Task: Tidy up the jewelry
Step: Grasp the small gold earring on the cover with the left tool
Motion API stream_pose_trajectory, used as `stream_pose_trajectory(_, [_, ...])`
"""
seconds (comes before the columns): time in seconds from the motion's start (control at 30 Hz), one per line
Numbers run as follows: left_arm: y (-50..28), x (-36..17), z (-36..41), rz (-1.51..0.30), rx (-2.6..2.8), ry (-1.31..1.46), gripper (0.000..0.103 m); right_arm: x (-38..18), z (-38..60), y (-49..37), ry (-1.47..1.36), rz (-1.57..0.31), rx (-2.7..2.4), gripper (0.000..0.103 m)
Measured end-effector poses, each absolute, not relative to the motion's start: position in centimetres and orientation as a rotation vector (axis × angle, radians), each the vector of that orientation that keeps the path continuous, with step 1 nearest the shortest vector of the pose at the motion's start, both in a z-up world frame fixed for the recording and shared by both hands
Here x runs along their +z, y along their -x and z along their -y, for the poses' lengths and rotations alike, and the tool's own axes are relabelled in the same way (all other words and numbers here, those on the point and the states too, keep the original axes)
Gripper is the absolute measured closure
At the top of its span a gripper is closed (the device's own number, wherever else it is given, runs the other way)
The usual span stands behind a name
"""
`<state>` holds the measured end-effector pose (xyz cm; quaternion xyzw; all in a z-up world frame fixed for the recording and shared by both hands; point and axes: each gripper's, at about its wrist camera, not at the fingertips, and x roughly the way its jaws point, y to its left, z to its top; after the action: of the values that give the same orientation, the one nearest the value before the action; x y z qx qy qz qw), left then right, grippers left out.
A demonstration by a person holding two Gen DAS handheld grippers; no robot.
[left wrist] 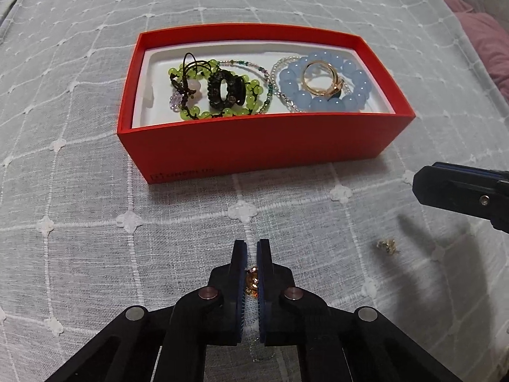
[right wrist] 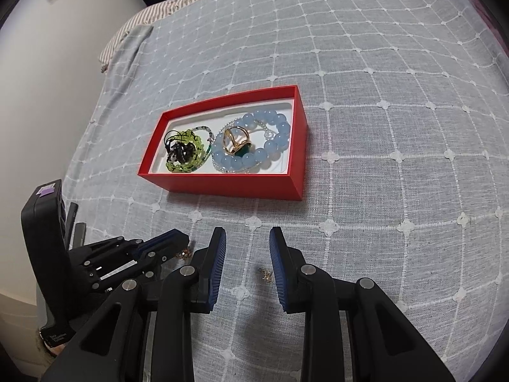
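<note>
The left gripper (left wrist: 251, 254) is clamped on 1 small gold earring (left wrist: 252, 281); lift slowly toward the open red cardboard box (left wrist: 254, 149) at 12 o'clock, while the right gripper (right wrist: 247, 245), jaws apart, waits

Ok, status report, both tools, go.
Left tool shut on gold earring. Right tool open over second earring. Red box ahead, nothing in the way.
</note>
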<state>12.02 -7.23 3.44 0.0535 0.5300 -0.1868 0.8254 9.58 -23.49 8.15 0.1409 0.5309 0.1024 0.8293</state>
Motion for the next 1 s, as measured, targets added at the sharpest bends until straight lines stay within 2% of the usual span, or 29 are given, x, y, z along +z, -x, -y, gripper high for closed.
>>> stream_pose_trajectory(0.6, [-12.0, 4.3, 4.9, -1.14, -0.406, -0.022, 0.103, 8.3, 22.7, -9.4, -0.268, -1.121, 0.255, 0.073])
stream_pose_trajectory(0.67, [-12.0, 4.3, 5.0, -1.151, -0.408, -0.019, 0.098, 8.4, 22.7, -9.4, -0.268, -1.119, 0.255, 0.073])
stream_pose_trajectory(0.73, [-11.8, 4.3, 4.9, -1.156, -0.413, -0.011, 0.079, 8.4, 22.7, -9.4, -0.266, -1.118, 0.251, 0.073])
stream_pose_trajectory(1.0, [-11.3, 3.9, 6.0, -1.165, -0.423, -0.053, 0.077, 8.3, 22.7, -9.4, -0.263, -1.119, 0.249, 0.073])
